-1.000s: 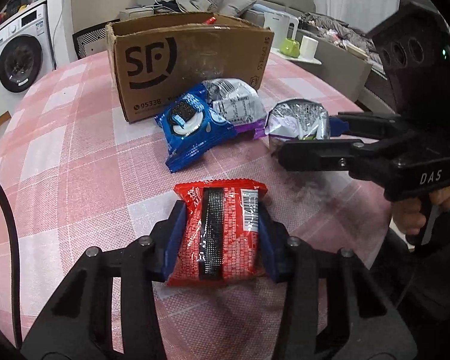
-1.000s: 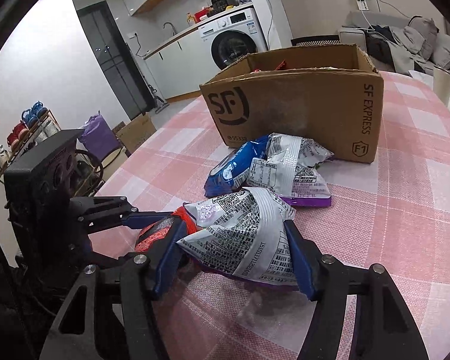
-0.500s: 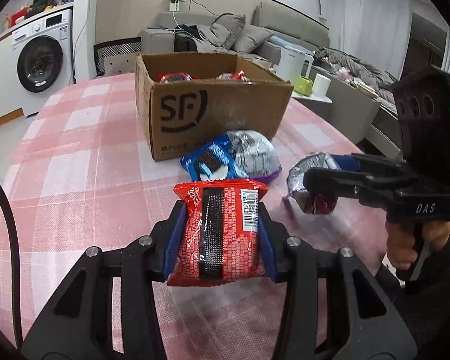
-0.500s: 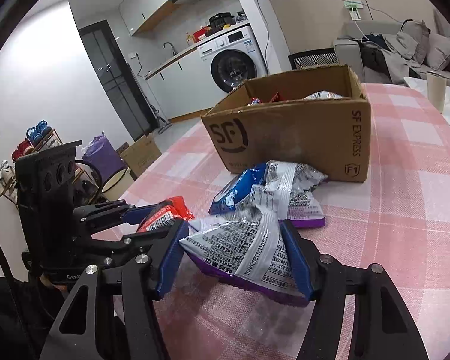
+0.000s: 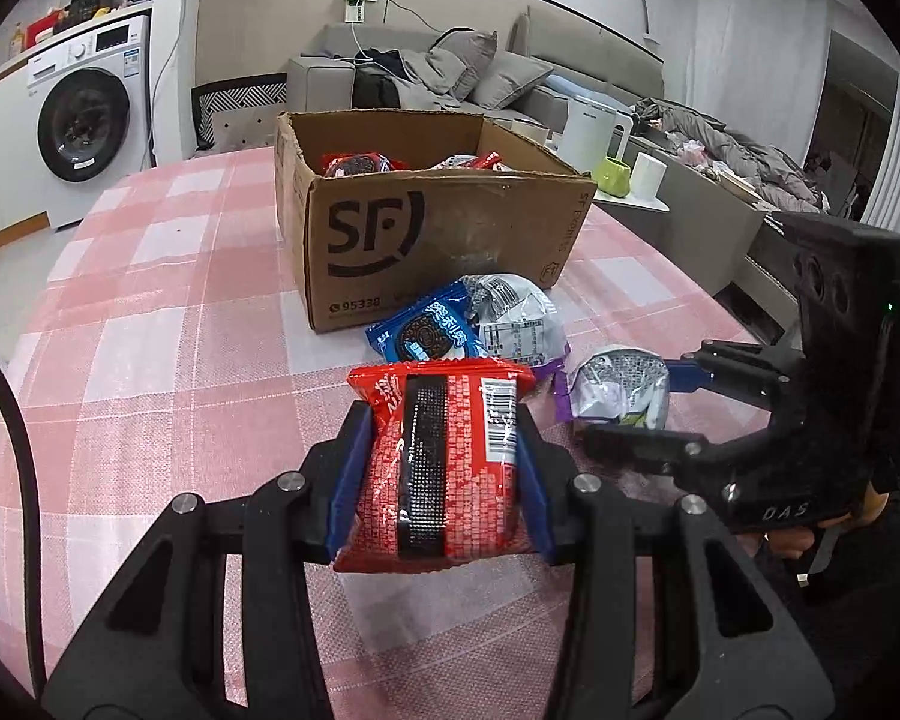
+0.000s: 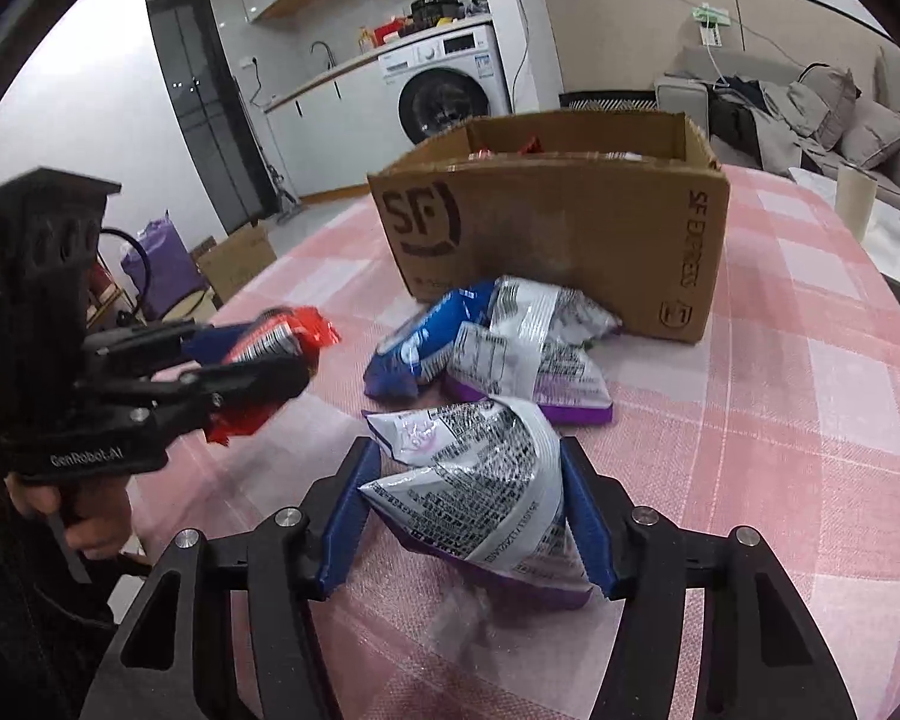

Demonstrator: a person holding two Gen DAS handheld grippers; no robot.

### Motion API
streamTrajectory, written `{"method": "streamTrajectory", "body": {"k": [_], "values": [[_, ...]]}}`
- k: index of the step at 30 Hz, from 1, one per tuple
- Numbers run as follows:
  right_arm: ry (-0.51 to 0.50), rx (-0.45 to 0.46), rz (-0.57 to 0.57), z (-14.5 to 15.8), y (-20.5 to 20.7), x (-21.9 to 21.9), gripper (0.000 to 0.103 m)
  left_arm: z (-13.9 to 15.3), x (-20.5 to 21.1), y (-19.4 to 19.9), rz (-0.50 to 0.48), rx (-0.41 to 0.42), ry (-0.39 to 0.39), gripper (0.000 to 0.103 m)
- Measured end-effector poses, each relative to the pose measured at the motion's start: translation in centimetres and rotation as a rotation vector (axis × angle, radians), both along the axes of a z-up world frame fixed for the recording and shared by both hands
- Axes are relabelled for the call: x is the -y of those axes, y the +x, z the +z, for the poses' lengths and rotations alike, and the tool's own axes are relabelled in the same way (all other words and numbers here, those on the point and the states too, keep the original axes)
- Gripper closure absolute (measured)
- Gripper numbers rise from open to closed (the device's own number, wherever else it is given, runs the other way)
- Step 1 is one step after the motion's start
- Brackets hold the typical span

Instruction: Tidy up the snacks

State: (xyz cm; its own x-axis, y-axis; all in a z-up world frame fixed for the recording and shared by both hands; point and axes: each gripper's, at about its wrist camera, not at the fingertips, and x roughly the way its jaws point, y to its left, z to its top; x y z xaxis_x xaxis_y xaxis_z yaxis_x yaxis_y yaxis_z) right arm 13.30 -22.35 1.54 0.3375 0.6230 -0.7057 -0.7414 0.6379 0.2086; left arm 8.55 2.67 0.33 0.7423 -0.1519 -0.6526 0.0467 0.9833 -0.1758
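A red snack packet [image 5: 444,456] is clamped between the blue pads of the left gripper [image 5: 441,462] at lower centre. A silver-and-purple packet [image 6: 480,480] is pinched by the right gripper [image 6: 471,498]. Two more packets [image 5: 474,330] lie mid-frame before the cardboard box [image 5: 438,228], apparently part-filled, at upper centre.

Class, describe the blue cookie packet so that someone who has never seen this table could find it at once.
Find the cardboard box on the pink checked tablecloth. In front of it two packets lie together; the blue packet is the left one. Unlike the silver and purple packet touching it, it pictures a dark round cookie.
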Motion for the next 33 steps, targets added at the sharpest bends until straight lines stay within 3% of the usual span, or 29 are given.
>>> {"method": "streamTrajectory", "body": {"k": [6, 11, 12, 13, 33], "values": [[-0.070, 0.027, 0.016, -0.7, -0.3, -0.6, 0.039, -0.3, -0.1, 0.3, 0.003, -0.005, -0.001, 0.061], [-0.028, 0.022, 0.014, -0.3, -0.3, -0.1, 0.048, -0.2, -0.3, 0.3, 0.015, -0.001, -0.005, 0.061], [-0.014, 0.024, 0.008, 0.0, -0.2, 0.0, 0.059, -0.2, -0.4, 0.3, 0.017, 0.001, -0.006, 0.061], [0.003, 0.014, 0.009, 0.4, 0.0, 0.3, 0.060, -0.1, -0.4, 0.2, 0.019, 0.003, -0.007, 0.061], [0.162, 0.102, -0.053, 6.1, 0.7, 2.5, 0.059, 4.1, -1.8, 1.6, 0.070, 0.102, -0.004, 0.061]]}}
